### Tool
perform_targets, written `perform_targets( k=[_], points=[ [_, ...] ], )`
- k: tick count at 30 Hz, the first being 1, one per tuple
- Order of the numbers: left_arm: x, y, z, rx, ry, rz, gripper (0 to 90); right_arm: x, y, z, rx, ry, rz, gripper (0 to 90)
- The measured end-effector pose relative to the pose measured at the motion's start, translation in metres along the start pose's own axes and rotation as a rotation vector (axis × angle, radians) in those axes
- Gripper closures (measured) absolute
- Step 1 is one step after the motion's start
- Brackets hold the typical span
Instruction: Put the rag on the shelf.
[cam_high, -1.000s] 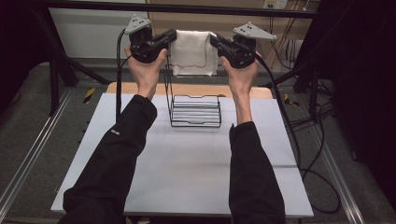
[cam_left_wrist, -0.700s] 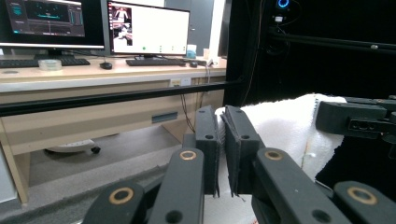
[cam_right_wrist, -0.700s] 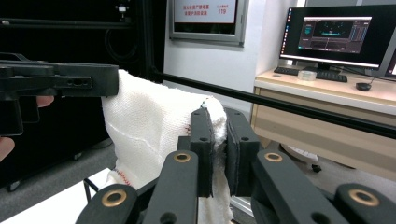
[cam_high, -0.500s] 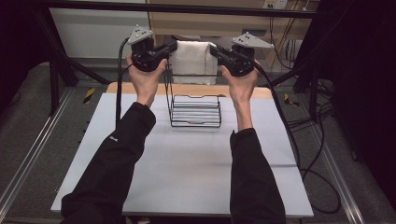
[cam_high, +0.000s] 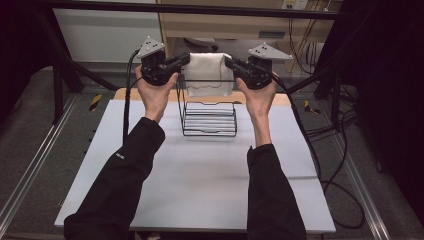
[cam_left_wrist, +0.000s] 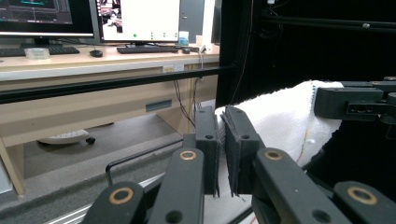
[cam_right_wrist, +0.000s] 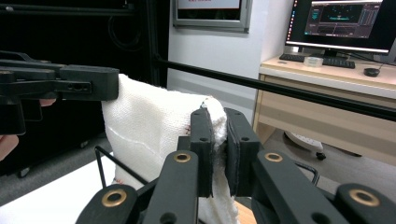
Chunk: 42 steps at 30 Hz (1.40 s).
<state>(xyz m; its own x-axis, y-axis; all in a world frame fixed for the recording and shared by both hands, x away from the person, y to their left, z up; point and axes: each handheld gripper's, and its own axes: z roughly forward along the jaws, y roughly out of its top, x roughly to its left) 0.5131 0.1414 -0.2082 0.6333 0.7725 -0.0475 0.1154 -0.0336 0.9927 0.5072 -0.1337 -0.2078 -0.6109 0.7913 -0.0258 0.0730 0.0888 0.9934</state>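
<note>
A white knitted cloth (cam_high: 206, 74) hangs spread between my two grippers above the far end of a black wire rack (cam_high: 209, 117). My left gripper (cam_high: 186, 59) is shut on the cloth's left top corner. My right gripper (cam_high: 228, 62) is shut on its right top corner. In the left gripper view the cloth (cam_left_wrist: 280, 116) is pinched between the pads of my left gripper (cam_left_wrist: 222, 140), and the other gripper (cam_left_wrist: 355, 102) holds the far corner. In the right gripper view the cloth (cam_right_wrist: 149, 126) folds over into my right gripper (cam_right_wrist: 217, 135). The cloth's lower edge hangs behind the rack's top bar.
The rack stands on a white table (cam_high: 200, 175) near its far edge, on a wooden board (cam_high: 125, 94). A black frame bar (cam_high: 200, 9) crosses behind. Cables (cam_high: 320, 150) trail down the right side. A desk with monitors (cam_left_wrist: 135, 21) lies beyond.
Both grippers have come down a little with the cloth still stretched between them, bringing it closer to the rack's top.
</note>
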Motion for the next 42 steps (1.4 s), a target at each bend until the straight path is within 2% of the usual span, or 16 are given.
perform_targets(
  k=[7, 16, 20, 29, 34, 42],
  points=[
    [0.001, -0.005, -0.001, 0.014, -0.009, -0.006, 84.4, 0.004, -0.003, -0.001, 0.014, -0.001, -0.004, 83.1],
    [-0.003, -0.010, -0.005, 0.026, -0.026, 0.013, 84.3, 0.004, -0.011, -0.007, 0.013, 0.004, 0.003, 83.1],
    [-0.005, -0.013, -0.008, 0.026, -0.029, 0.015, 84.3, 0.007, -0.013, -0.010, 0.017, 0.007, -0.011, 83.1],
    [-0.008, -0.018, -0.015, 0.056, -0.039, 0.036, 84.0, 0.012, -0.017, -0.015, 0.037, 0.017, -0.030, 83.0],
    [-0.012, -0.022, -0.019, 0.080, -0.056, 0.028, 83.6, 0.015, -0.022, -0.020, 0.060, 0.037, -0.044, 82.9],
    [-0.017, -0.029, -0.025, 0.119, -0.071, 0.038, 82.0, 0.020, -0.030, -0.027, 0.094, 0.062, -0.046, 82.7]
  ],
)
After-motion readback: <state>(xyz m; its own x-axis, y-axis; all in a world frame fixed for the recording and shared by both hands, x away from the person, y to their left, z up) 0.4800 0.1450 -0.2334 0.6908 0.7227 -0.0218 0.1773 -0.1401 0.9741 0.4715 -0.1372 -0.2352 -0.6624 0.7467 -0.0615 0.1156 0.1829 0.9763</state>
